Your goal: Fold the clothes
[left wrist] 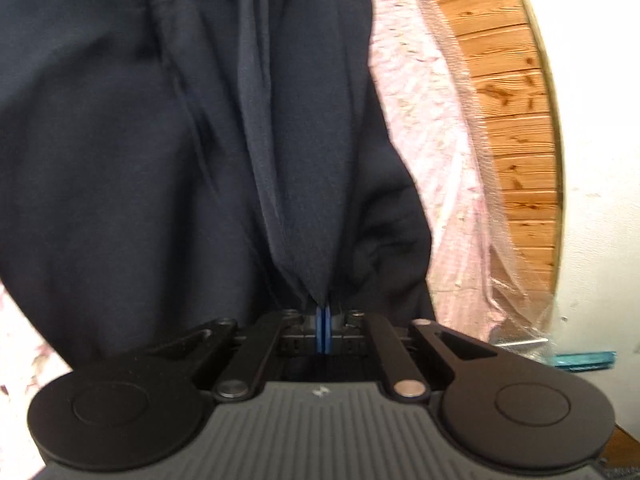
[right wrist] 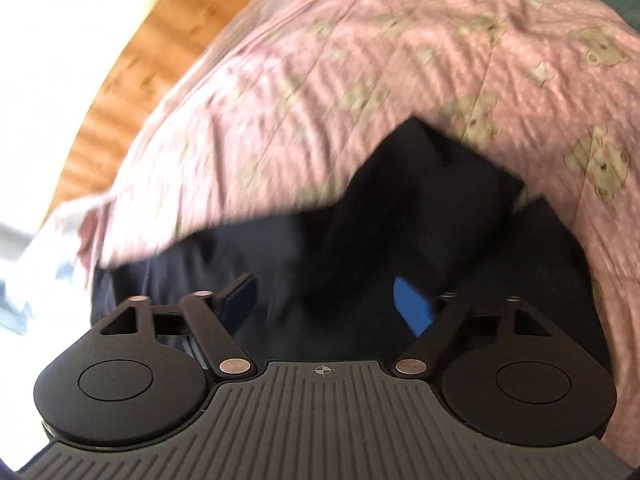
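Observation:
A dark navy garment [left wrist: 168,160] fills most of the left wrist view, lying on a pink bedspread [left wrist: 424,160]. My left gripper [left wrist: 323,314] is shut on a pinched fold of that navy cloth, which fans out from its blue pads. In the blurred right wrist view the same navy garment [right wrist: 400,208] lies on the pink bedspread [right wrist: 360,60] printed with pale bears. My right gripper [right wrist: 328,300] hovers over it with its blue pads [right wrist: 412,304] wide apart and no cloth pressed between them.
A wooden plank floor [left wrist: 512,112] runs beside the bed, past a clear plastic sheet [left wrist: 480,184] at its edge. A white wall [left wrist: 600,160] stands at the right. A teal object [left wrist: 584,360] lies low on the right. In the right wrist view the floor [right wrist: 132,80] shows at upper left.

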Action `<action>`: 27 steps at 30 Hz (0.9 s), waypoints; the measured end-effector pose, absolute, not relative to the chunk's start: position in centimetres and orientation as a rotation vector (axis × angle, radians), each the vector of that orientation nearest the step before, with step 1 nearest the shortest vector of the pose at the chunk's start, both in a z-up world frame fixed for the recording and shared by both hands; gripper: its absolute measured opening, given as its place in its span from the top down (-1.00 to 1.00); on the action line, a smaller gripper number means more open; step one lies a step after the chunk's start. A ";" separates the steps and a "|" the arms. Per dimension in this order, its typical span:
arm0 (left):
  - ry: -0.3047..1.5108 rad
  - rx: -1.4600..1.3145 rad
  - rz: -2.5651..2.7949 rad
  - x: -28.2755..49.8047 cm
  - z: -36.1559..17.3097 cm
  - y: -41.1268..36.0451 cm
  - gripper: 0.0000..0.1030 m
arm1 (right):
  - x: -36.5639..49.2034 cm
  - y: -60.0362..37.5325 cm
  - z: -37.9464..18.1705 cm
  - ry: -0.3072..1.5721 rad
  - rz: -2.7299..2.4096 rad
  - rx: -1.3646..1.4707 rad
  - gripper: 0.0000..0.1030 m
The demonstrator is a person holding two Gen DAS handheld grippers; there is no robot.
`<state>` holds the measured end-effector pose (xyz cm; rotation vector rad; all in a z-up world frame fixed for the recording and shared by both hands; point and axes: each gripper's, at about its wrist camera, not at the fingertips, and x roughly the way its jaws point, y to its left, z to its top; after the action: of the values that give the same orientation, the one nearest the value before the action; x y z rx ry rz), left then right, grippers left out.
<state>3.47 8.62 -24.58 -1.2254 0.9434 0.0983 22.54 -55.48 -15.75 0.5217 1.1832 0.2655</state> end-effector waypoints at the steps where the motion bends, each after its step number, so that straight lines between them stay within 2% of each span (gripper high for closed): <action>1: 0.924 -1.217 0.073 3.5 -24.4 8.6 0.97 | 23.6 -55.0 -16.3 1.200 0.224 0.511 -0.63; 3: 0.889 -1.186 0.035 3.4 -24.2 8.6 0.97 | 25.6 -53.9 -17.8 1.254 0.162 0.475 -0.52; 4: 0.880 -1.184 0.020 3.4 -24.1 8.6 0.97 | 26.4 -53.4 -18.7 1.284 0.126 0.453 -0.25; 5: 0.871 -1.184 0.006 3.4 -24.1 8.6 0.97 | 26.9 -53.0 -19.7 1.318 0.084 0.426 0.29; 7: 0.853 -1.192 -0.026 3.6 -23.5 8.8 0.97 | 27.6 -52.3 -21.3 1.362 0.011 0.375 0.94; 8: 0.829 -1.186 -0.055 3.6 -22.7 9.0 0.97 | 27.4 -52.2 -20.6 1.329 0.004 0.367 1.00; 12: 0.717 -1.124 -0.212 3.5 -18.4 10.0 0.97 | 24.2 -53.5 -12.9 1.082 0.015 0.391 1.00; 15: 0.781 -1.067 -0.340 2.4 -18.0 10.2 0.97 | 18.3 -56.1 -7.3 0.938 -0.029 0.415 1.00; 17: 0.909 -1.058 -0.368 1.8 -20.9 10.0 0.97 | 14.7 -57.8 -8.8 0.964 -0.096 0.420 1.00; 20: 1.094 -1.054 -0.344 1.0 -25.9 9.9 0.97 | 10.5 -59.8 -15.9 1.083 -0.231 0.495 1.00; 23: 1.132 -1.064 -0.339 1.1 -27.1 10.1 0.97 | 7.6 -60.9 -20.4 1.062 -0.290 0.668 1.00; 24: 1.133 -1.052 -0.349 1.4 -26.9 10.1 0.97 | 6.9 -61.1 -20.8 1.022 -0.304 0.723 0.94; 25: 1.132 -1.039 -0.363 1.7 -26.7 10.0 0.97 | 6.4 -61.3 -21.0 0.984 -0.302 0.771 0.71; 27: 1.128 -1.025 -0.388 2.3 -26.7 10.1 0.97 | 6.3 -61.6 -21.1 0.923 -0.290 0.809 0.42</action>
<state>2.28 10.13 -26.70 -1.0251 1.1279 -0.3879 6.34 -61.56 -21.12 0.8085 0.9228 -0.2899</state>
